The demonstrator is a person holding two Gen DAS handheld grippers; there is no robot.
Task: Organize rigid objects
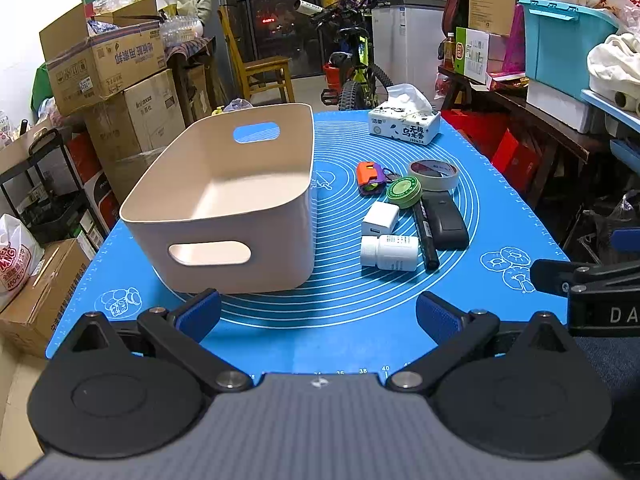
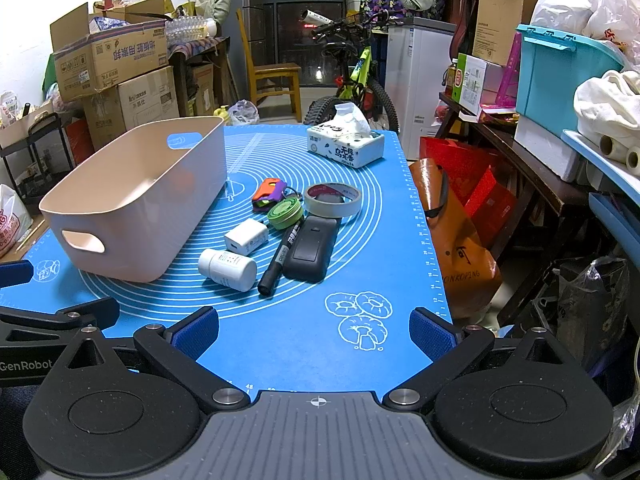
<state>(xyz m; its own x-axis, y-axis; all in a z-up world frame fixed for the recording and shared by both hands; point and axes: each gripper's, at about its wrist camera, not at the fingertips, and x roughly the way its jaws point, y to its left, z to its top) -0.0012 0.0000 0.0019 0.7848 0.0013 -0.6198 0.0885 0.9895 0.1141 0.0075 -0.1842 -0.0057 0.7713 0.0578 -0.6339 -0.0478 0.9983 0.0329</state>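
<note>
Left wrist view: left tongs [image 1: 318, 314] gape apart over the blue silicone mat on the worktop [image 1: 344, 320], holding nothing; the beige plastic bin with handle cutouts [image 1: 228, 200] stands just ahead-left, small items clustered beside it on the right. Right wrist view: right tongs [image 2: 314, 332] likewise apart and bare, with a white pill bottle [image 2: 228, 270], black marker pen [image 2: 280, 260] and black remote [image 2: 312, 248] lying ahead, a tissue box [image 2: 346, 148] beyond

smooth matt plastic bin [image 1: 224, 216], glossy black marker [image 1: 425, 236], ribbed blue fingers [image 1: 434, 314].
</note>
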